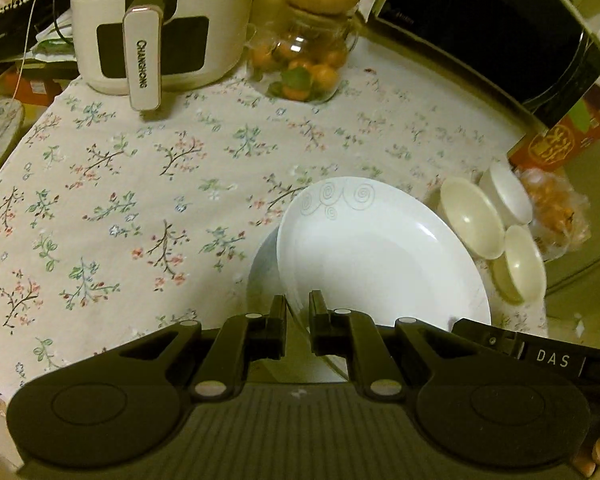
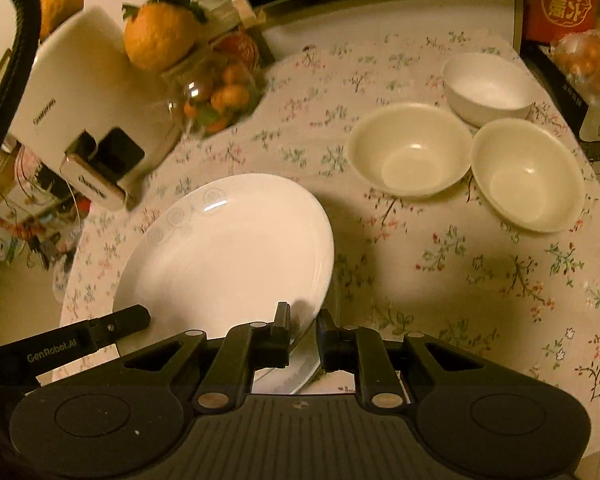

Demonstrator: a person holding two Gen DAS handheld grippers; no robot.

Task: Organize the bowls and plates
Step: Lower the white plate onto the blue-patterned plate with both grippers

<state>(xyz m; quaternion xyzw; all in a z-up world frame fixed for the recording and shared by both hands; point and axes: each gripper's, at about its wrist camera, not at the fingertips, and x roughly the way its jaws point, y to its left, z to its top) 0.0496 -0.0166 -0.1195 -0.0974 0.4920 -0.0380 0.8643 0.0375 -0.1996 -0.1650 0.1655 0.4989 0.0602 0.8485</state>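
Observation:
A white plate (image 1: 380, 248) with grey swirls on its rim hangs tilted over the flowered tablecloth (image 1: 140, 200). My left gripper (image 1: 298, 308) is shut on its near rim. My right gripper (image 2: 303, 320) grips the same plate (image 2: 228, 256) at another spot on the rim. Under the plate's left side a second, greyer plate edge (image 1: 262, 272) shows. Two cream bowls (image 2: 410, 148) (image 2: 528, 174) and one white bowl (image 2: 488, 88) stand upright and apart to the right of the plate. Each wrist view also catches the other gripper's tip at the plate's side.
A white air fryer (image 1: 160, 28) and a glass jar of small oranges (image 1: 304, 64) with a big orange on top stand at the back. A black microwave (image 1: 500, 32), a red box (image 1: 556, 140) and a bag of oranges (image 1: 560, 212) crowd the right edge.

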